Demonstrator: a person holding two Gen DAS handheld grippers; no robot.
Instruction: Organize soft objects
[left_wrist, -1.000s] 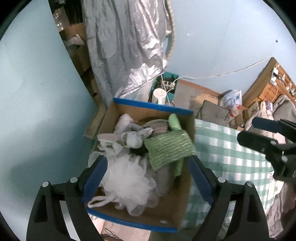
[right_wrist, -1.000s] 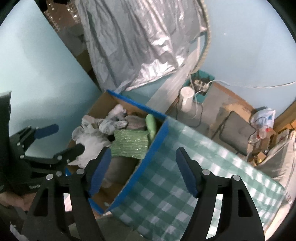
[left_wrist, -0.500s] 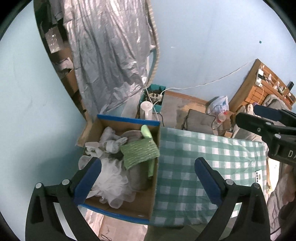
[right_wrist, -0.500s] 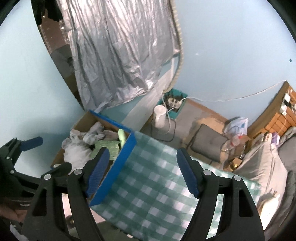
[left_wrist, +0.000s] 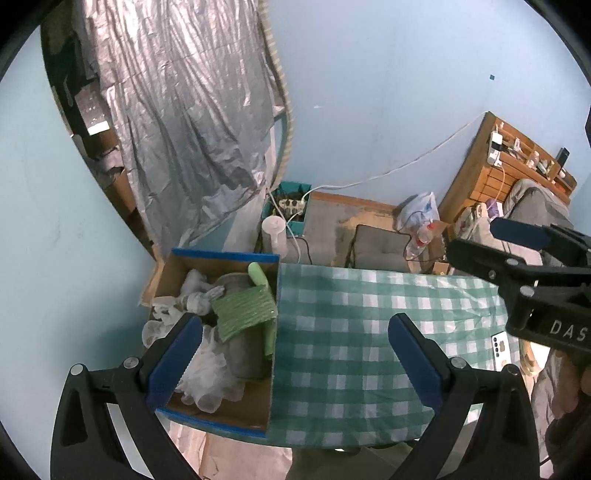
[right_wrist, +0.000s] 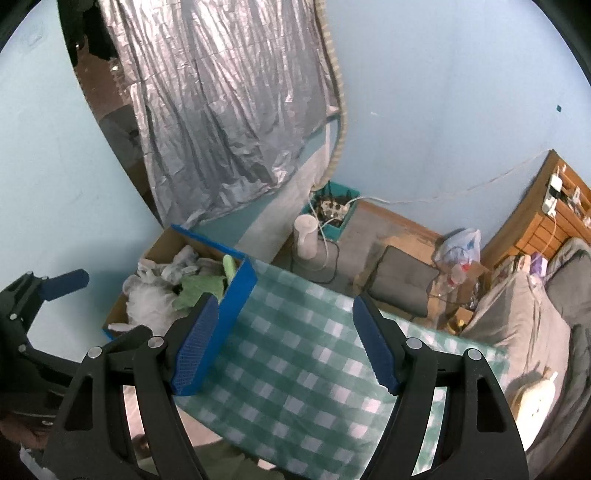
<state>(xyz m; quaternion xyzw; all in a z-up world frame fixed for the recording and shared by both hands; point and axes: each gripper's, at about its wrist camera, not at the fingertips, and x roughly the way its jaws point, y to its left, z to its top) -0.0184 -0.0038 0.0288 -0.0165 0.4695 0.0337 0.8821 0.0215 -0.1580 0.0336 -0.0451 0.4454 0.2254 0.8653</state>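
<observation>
Blue-edged cardboard box of soft stuff sits below-left of the left gripper, nearer than the right gripper; both gape empty

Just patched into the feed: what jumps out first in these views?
A cardboard box crammed with soft things, a green knitted cloth on top, stands at the left end of the green checked tablecloth. Behind it a crinkled silver sheet hangs against the blue wall. Both tools are open and hold nothing.
</observation>
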